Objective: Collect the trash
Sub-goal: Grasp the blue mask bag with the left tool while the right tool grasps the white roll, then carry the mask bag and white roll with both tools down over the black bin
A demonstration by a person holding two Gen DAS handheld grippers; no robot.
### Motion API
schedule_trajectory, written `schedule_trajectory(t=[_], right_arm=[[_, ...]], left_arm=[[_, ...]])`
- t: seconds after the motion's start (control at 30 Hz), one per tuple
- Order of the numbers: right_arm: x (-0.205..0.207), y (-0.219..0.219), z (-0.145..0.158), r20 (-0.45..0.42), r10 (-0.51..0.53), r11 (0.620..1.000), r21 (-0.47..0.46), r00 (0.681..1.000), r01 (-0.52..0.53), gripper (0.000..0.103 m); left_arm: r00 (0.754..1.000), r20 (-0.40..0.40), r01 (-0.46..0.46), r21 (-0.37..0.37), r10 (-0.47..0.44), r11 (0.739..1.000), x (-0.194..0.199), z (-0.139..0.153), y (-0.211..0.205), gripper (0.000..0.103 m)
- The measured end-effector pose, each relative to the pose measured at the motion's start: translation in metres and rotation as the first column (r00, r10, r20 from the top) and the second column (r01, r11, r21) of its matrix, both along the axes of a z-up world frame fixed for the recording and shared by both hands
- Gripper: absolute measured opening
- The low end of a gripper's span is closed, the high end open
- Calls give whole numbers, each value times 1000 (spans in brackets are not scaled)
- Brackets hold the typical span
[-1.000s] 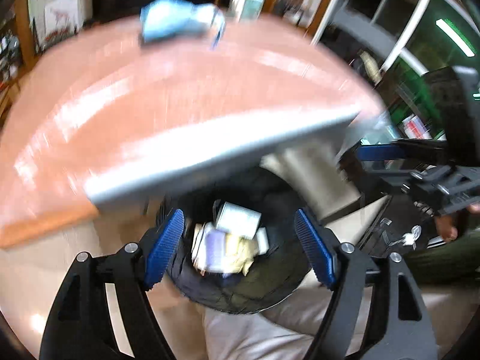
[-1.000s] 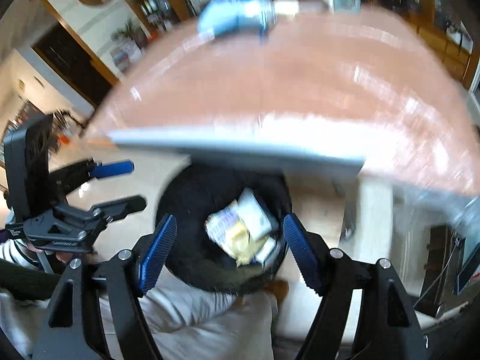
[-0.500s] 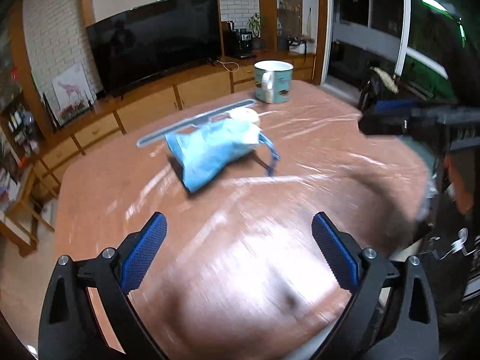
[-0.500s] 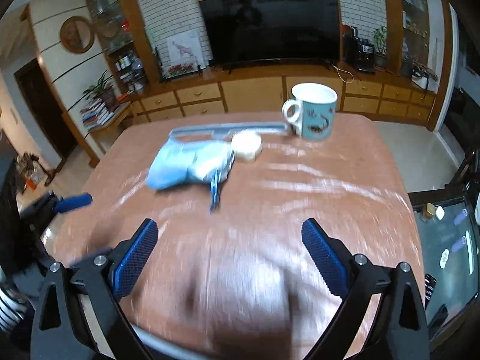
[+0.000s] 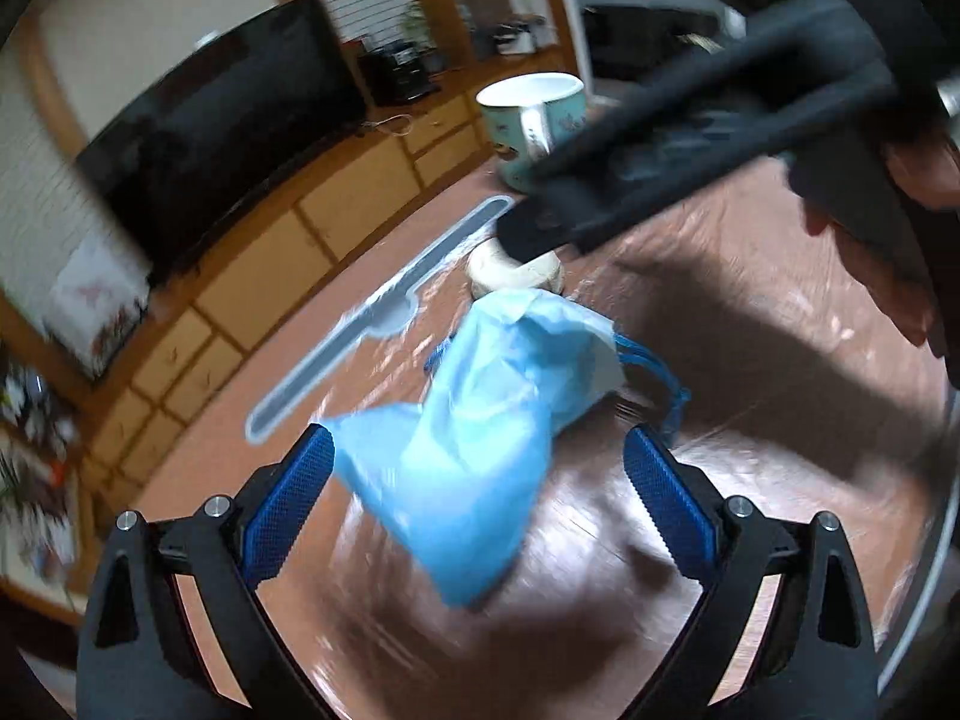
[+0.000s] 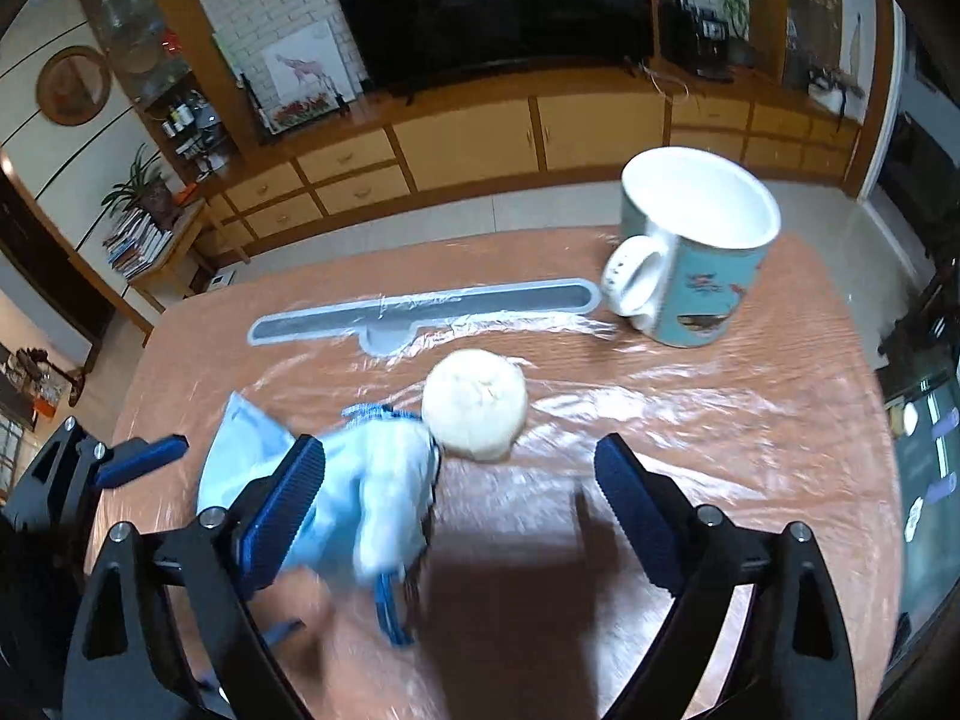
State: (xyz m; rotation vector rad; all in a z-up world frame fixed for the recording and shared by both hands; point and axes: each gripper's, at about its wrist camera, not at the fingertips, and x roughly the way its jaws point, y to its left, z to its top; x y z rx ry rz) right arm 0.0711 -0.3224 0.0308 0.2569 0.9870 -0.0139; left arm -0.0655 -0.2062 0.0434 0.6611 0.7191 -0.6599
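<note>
Left wrist view is showing the left gripper (image 5: 477, 501) standing wide open, the crumpled light-blue plastic bag with blue drawstring (image 5: 480, 438) lying between its blue-padded fingers (image 5: 294, 504) without touching them. Right gripper (image 6: 459, 510) is closing its still-wide jaws on nothing; the round cream-coloured paper wad (image 6: 475, 402) is sitting just ahead, the bag beside its left finger.

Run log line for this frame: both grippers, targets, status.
left gripper: open, around blue bag | right gripper: closing, empty, near white ball | mug: upright | status: nothing gripped
</note>
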Motion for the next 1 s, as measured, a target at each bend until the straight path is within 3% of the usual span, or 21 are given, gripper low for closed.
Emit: schedule_trajectory(t=[0.3,0.5,0.67,1.0], right_arm=[[37,0,-32,-80,-39,999,13,996,40,71],[40,6,-38,-78,-26,1000,-6,997,26,50],[32,1,-37,-50,-28,999,24,998,29,49],[10,-25,-12,31,-59,996,67,998,57,49]], left_arm=[[997,-41,67,80,-64,995,29,-25,-12,97],[992,-78,107,85,-100,991,30,-30,-10,75],[990,-88,117,69,-111,991,25,-26,-6,67],[987,-156,18,-69,-28,997,8,-12,23,63]])
